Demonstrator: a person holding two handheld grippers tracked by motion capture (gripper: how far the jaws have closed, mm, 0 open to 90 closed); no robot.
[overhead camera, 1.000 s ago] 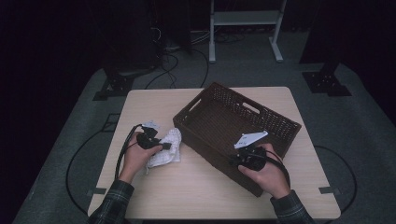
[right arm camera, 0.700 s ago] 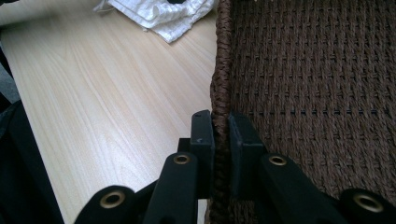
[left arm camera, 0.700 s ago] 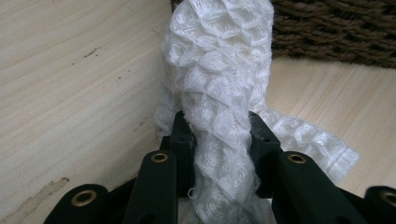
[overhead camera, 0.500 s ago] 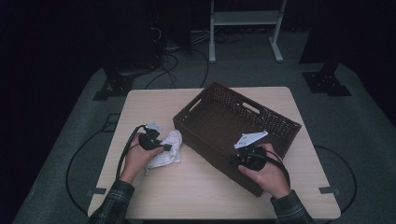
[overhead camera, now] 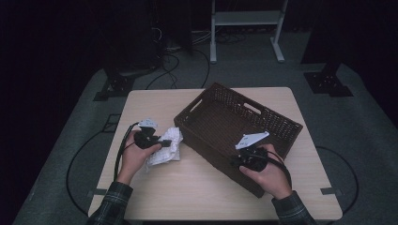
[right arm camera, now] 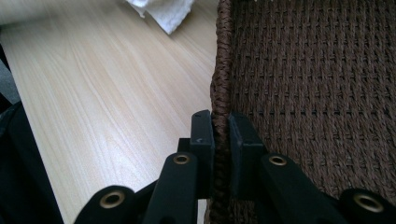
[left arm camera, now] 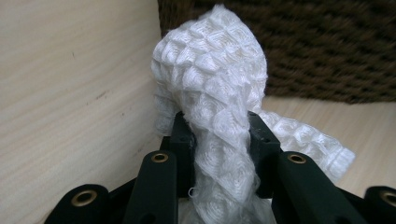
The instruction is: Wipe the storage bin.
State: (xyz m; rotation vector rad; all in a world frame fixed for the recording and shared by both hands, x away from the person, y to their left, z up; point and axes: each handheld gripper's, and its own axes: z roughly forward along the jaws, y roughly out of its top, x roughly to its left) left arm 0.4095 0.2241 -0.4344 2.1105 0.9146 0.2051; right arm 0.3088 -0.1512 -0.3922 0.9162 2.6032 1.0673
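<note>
Left gripper [overhead camera: 165, 143] pinches a white waffle-weave cloth [overhead camera: 166, 147]; in the left gripper view the cloth [left arm camera: 210, 93] is bunched between both jaws, its upper fold rising above them and a loose tail hanging out to one side. In the high view the cloth sits just beside the basket's near-left corner, its lower part touching the table [overhead camera: 187, 187] or just above it; cannot tell which. Right gripper [overhead camera: 234, 163] is clamped on the rim of the brown woven basket [overhead camera: 225, 117]; the right gripper view shows the braided rim [right arm camera: 222, 93] squeezed between the two pads, one jaw outside the wall, the other inside. Basket stands skewed on the light wood table, long handle slots in its walls, right of the cloth. A corner of the cloth [right arm camera: 163, 11] shows at the top of the right gripper view, lying on the table away from the rim. No brand, label or writing legible on cloth, basket or grippers. Both hands grip their tools; plaid sleeves enter from the bottom edge of the high view.
</note>
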